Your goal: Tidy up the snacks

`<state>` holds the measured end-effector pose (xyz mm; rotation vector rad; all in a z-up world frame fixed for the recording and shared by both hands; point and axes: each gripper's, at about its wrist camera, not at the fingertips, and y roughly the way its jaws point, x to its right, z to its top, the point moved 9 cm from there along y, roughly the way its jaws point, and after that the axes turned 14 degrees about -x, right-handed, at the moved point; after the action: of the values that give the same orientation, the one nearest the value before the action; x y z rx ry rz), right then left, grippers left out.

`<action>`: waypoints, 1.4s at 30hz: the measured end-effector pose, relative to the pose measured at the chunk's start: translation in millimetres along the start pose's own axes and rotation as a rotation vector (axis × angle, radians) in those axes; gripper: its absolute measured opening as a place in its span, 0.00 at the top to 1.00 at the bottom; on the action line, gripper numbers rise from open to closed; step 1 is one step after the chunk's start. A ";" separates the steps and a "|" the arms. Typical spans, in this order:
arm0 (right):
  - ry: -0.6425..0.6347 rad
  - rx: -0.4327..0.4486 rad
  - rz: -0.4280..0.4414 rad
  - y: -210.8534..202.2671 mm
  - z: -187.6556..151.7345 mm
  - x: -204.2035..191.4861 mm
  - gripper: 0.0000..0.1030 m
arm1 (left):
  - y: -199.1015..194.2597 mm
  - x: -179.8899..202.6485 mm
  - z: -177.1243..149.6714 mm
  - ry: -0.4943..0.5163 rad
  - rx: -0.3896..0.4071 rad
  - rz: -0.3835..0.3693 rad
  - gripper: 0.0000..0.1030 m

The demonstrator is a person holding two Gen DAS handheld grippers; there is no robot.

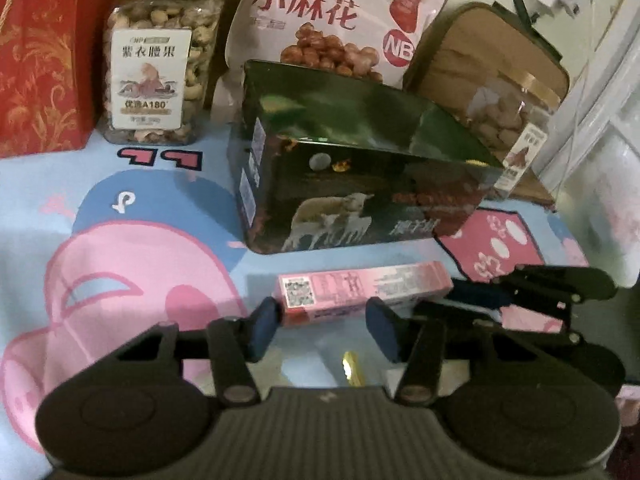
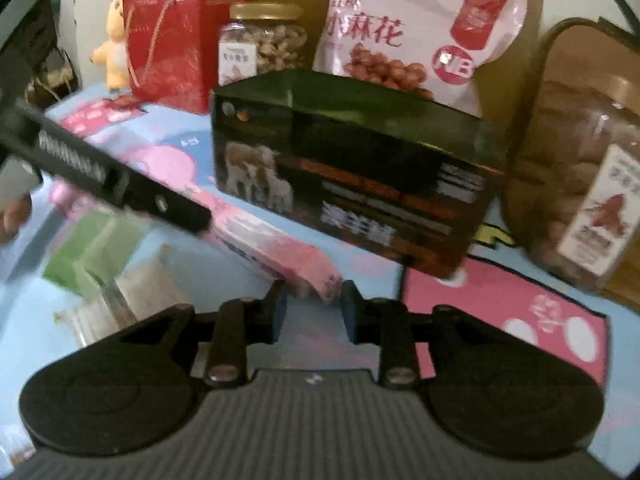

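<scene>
With both hand-held grippers, left (image 1: 322, 326) and right (image 2: 313, 308), unclenched at opposite ends of the long pink cardboard box (image 1: 362, 294), we judge squeezing and lifting it comes next.

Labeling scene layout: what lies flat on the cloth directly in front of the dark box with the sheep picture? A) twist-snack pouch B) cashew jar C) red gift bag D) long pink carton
D: the long pink carton lies flat on the cartoon cloth just in front of the dark box; the cashew jar, red gift bag and snack pouch stand behind.
</scene>
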<state>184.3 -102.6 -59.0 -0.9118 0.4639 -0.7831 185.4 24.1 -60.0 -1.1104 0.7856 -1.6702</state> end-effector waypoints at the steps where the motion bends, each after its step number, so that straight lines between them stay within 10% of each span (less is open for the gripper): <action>1: 0.010 -0.001 -0.002 0.0 0.8 -1.2 0.76 | -3.0 1.6 -1.8 0.005 0.002 0.003 0.53; 11: 0.010 0.191 -0.059 -74.8 22.1 -6.4 0.76 | -80.6 39.2 33.3 0.115 0.196 0.003 0.53; 22: 0.176 0.204 -0.180 -48.1 67.8 61.6 0.72 | -18.8 35.7 103.3 0.060 0.137 0.075 0.50; 29: 0.265 0.284 -0.064 -92.2 15.6 60.1 0.72 | -76.4 43.6 48.4 0.113 0.214 -0.062 0.43; 35: 0.283 0.272 0.147 -111.9 -63.1 16.8 0.62 | -67.0 39.9 -21.5 0.105 0.104 -0.105 0.42; 42: 0.144 0.224 -0.029 -111.0 -101.6 -25.6 0.44 | -66.8 47.7 -57.7 0.118 0.080 -0.144 0.42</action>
<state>56.8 -177.3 -20.5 -0.6580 0.4787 -0.9119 101.7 2.8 -8.9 -1.0405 0.7205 -1.8854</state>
